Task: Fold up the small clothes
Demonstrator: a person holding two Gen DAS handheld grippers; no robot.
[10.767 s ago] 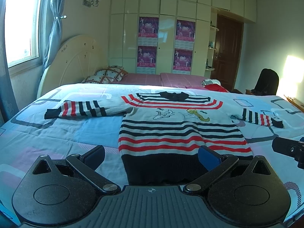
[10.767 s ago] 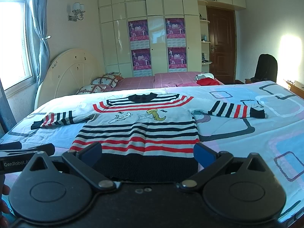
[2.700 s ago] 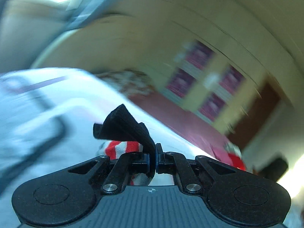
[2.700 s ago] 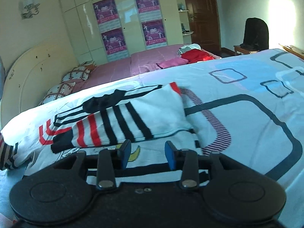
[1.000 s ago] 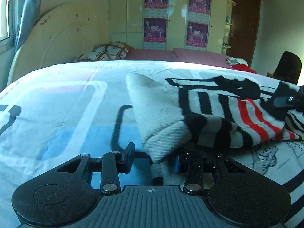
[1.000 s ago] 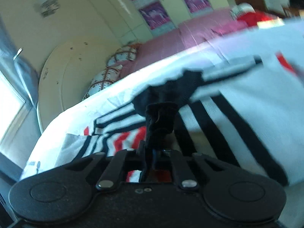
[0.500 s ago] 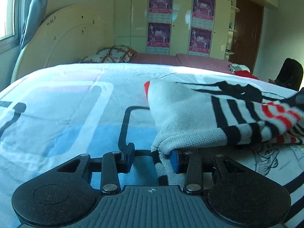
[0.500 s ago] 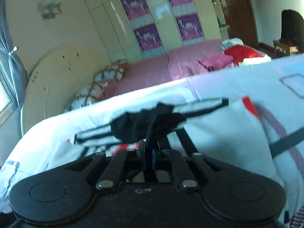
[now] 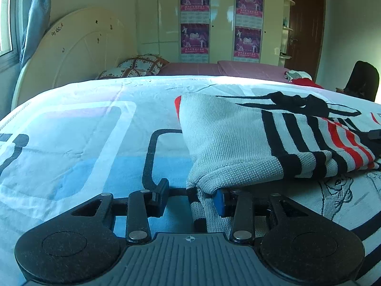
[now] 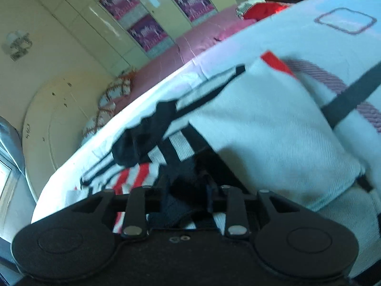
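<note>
Sweater (image 9: 238,143) lies on the bed (image 9: 71,131), sleeves folded in. My left tongs (image 9: 190,200) are released at its edge; right tongs (image 10: 185,200) parted over the cuff, which could snag.

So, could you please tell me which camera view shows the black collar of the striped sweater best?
The left wrist view: the black collar lies sharp and unobstructed on the sweater. The right wrist view shows it tilted and motion-blurred.

Daylight from the left window (image 9: 6,16); fisheye bends edges; right view tilted, motion-blurred, blue-tinted.
</note>
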